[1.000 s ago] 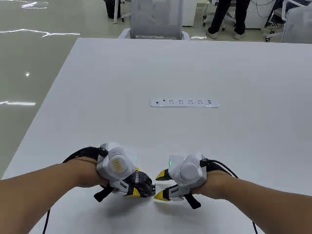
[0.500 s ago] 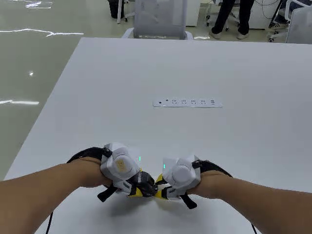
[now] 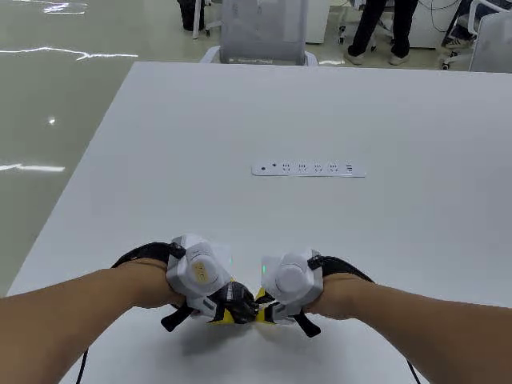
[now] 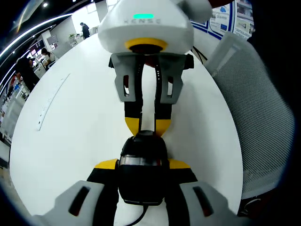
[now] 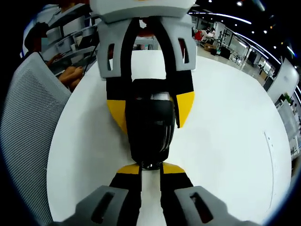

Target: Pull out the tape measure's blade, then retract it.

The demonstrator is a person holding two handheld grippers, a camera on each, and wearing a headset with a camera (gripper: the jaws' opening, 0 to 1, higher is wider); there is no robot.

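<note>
A black tape measure (image 3: 237, 298) sits low over the white table (image 3: 240, 120), close to its near edge. My left gripper (image 3: 224, 308) is shut on the case; in the left gripper view its yellow-tipped jaws clamp both sides of the tape measure (image 4: 142, 169). My right gripper (image 3: 260, 310) meets it from the right. In the right gripper view the right gripper (image 5: 149, 168) has its jaws drawn narrow at the near end of the case (image 5: 149, 125), on the blade's tip. No length of blade shows between case and jaws.
A white power strip (image 3: 309, 170) lies flat mid-table, well beyond the grippers. A grey chair (image 3: 262, 32) stands at the far edge, with a person's legs (image 3: 376, 28) behind it. Black cables trail from both wrists toward the near edge.
My right gripper has moved left up to the tape measure, and its jaws have gone from apart to narrow on the blade's tip. The left gripper has kept hold of the case.
</note>
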